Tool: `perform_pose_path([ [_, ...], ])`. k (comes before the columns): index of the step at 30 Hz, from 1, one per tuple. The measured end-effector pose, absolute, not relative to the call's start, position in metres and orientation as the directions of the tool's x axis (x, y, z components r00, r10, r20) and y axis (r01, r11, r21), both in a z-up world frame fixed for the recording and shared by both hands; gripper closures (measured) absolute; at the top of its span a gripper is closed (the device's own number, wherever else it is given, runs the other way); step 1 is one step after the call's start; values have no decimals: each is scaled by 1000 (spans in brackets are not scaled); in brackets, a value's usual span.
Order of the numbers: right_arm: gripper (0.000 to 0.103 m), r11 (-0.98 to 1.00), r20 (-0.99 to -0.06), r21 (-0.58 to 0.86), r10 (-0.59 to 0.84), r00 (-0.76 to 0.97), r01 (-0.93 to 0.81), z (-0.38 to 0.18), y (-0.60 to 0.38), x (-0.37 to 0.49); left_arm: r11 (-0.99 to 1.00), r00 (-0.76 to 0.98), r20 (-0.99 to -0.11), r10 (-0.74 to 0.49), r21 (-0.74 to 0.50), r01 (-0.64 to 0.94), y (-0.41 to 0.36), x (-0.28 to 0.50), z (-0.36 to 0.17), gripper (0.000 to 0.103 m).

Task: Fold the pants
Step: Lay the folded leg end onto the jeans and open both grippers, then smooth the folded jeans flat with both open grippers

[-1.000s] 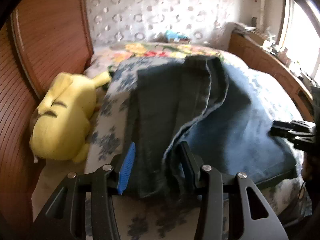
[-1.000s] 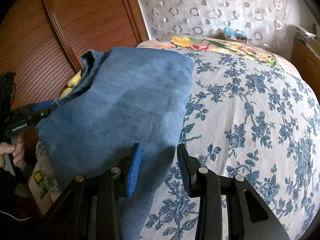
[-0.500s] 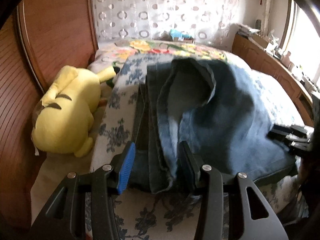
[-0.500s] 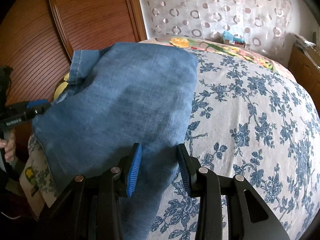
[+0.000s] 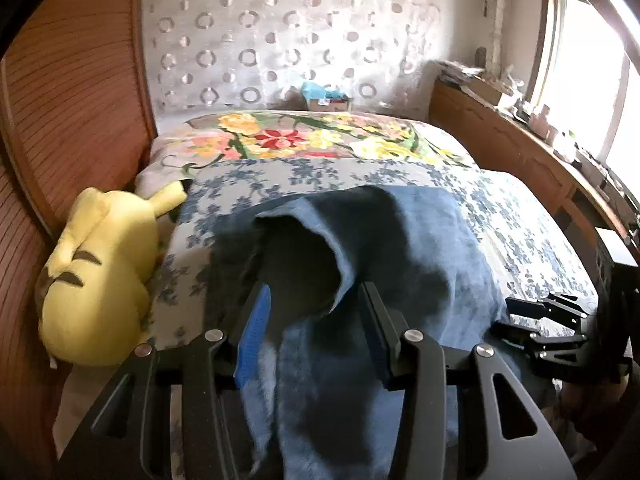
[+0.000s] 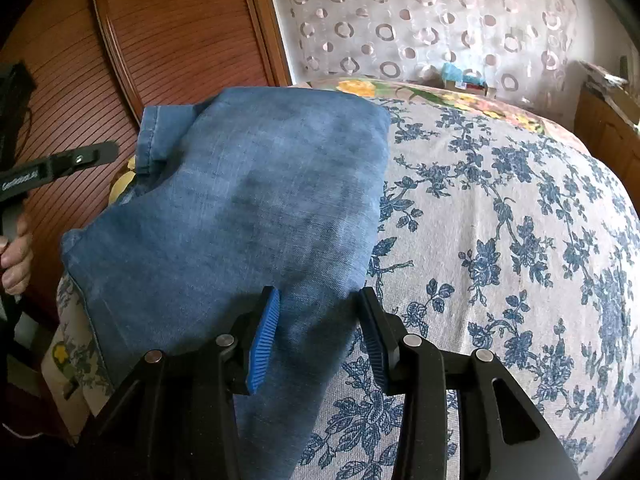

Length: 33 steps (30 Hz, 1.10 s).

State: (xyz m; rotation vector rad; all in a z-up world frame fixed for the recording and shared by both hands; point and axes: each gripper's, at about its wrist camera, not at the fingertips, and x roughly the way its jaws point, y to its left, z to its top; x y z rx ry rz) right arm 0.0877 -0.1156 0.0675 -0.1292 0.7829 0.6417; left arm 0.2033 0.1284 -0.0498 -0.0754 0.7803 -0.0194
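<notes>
Blue jeans [image 5: 420, 248] lie folded on the bed, shown in the right wrist view [image 6: 248, 184] as a flat block with one hem corner curled up at the left. My left gripper [image 5: 315, 288] hovers over their left edge. Its jaws stand apart with denim and a raised flap showing between them, and no pad presses on the cloth. From the right wrist view, the left gripper [image 6: 108, 151] stays just clear of the hem. My right gripper [image 6: 319, 291] straddles the near right corner of the jeans. Its jaws are opening and the cloth lies loose between them.
A yellow plush toy [image 5: 96, 272] lies between the bed and the wooden sliding door [image 5: 60, 100]. The bed cover [image 6: 500, 240] has a blue flower print and stretches away to the right. A cluttered wooden ledge [image 5: 500, 140] runs under the window. A hand [image 6: 16, 256] grips the left tool.
The left gripper has risen and drawn back from the jeans' left edge, while the jeans stayed put on the bed. The right jaws stand slightly wider apart.
</notes>
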Motion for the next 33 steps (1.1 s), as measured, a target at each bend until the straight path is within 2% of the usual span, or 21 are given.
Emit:
perform_pose_path([
  [4,60,803,-692,123,490,530,-582,67,-115,88,997,692,-718,-69,-72,25,119,219,-55,56],
  [6,60,803,-691,129,494,528,-582,67,-116,88,998,683,-727,-65,-63,29,117,225,-57,64],
  [8,60,803,-691,131,495,527,-582,67,-116,90,998,675,-735,-60,-58,25,119,230,-59,83],
  [10,59,801,-691,134,497,525,-583,66,-117,91,999,668,-743,-44,-47,15,124,235,-59,93],
  [13,58,800,-690,138,500,523,-583,66,-116,92,1000,689,-724,-8,-16,-5,133,234,-52,98],
  [18,58,800,-690,139,501,523,-583,65,-114,93,998,696,-718,31,-11,-56,160,235,-45,99],
  [29,57,804,-693,123,489,529,-582,64,-111,94,997,716,-698,11,-51,-64,163,224,-43,98],
  [33,57,805,-696,107,480,534,-584,64,-106,91,996,724,-689,6,-60,-66,161,214,-40,85],
])
